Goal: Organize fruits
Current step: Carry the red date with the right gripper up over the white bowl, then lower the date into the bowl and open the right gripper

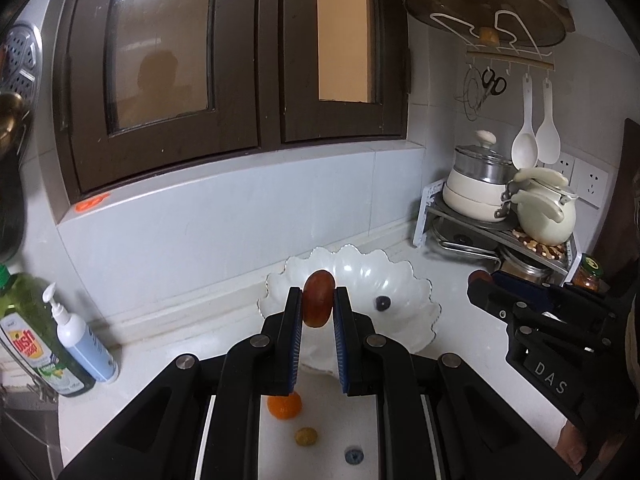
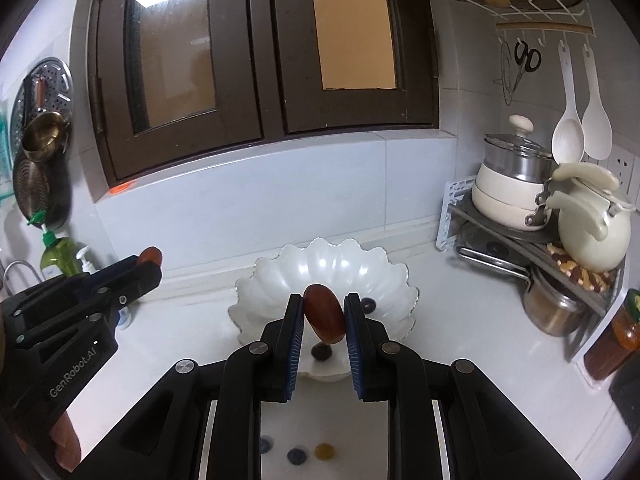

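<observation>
My left gripper (image 1: pixel 317 300) is shut on a reddish-brown oval fruit (image 1: pixel 318 298) and holds it above the near rim of a white scalloped bowl (image 1: pixel 404 280). My right gripper (image 2: pixel 323 312) is shut on a second reddish-brown oval fruit (image 2: pixel 325 314), also above the bowl (image 2: pixel 280 276). A dark blueberry (image 1: pixel 383 303) lies in the bowl; the right wrist view shows two (image 2: pixel 368 305) (image 2: pixel 321 352). On the counter under the left gripper lie an orange (image 1: pixel 284 406), a small yellow fruit (image 1: pixel 306 436) and a blueberry (image 1: pixel 353 456). The right wrist view shows two blueberries (image 2: pixel 297 456) (image 2: pixel 265 445) and a yellow fruit (image 2: pixel 324 451) on the counter.
A green dish-soap bottle (image 1: pixel 28 332) and a white pump bottle (image 1: pixel 82 344) stand at the left. A corner rack with white pots (image 1: pixel 480 192) and a kettle (image 1: pixel 546 212) fills the back right, with jars (image 2: pixel 616 340) beside it. Dark cabinet doors hang above the tiled wall.
</observation>
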A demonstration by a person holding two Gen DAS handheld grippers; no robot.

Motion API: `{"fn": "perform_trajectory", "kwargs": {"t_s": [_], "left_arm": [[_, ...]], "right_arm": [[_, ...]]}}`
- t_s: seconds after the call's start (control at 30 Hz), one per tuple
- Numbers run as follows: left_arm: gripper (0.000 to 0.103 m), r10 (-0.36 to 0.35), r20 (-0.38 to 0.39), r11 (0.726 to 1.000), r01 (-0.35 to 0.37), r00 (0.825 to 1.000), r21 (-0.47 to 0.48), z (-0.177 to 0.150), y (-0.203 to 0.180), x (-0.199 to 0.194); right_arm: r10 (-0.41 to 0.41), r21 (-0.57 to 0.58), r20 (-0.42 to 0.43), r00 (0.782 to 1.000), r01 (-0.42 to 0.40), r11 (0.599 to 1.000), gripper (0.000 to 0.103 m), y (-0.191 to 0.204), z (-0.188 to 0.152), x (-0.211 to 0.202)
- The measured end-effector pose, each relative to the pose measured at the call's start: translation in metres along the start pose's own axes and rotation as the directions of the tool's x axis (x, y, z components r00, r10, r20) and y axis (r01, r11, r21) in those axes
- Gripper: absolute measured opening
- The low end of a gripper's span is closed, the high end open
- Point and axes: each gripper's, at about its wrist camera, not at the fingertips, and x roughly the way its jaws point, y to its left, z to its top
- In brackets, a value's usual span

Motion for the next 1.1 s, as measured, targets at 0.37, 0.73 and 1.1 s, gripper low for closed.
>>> {"fn": "perform_trajectory", "kwargs": {"t_s": [0.37,0.73,1.1], "left_arm": [[0.016,0.030,-0.009,1.000,-0.030,1.000,-0.005,0.030,-0.006,0.026],[0.016,0.069,-0.035,0.997,-0.067,0.997,0.042,0.051,-0.019,0.064],[0.016,0.061,-0.160,0.998,-0.055,0.985,0.038,0.061,-0.015,0.123]], "right_arm": [[-0.012,-0.018,-0.031,0.999,0.012,1.000,0.022,-0.010,0.032,0.027],[-0.031,-0.028,-0.111,0.993,0.028,0.999,0.022,-0.020,0.059,0.070],[0.002,-0.004,-0.259,0.966,-0.003,1.000,0.022,-0.028,0.065,0.127]]}}
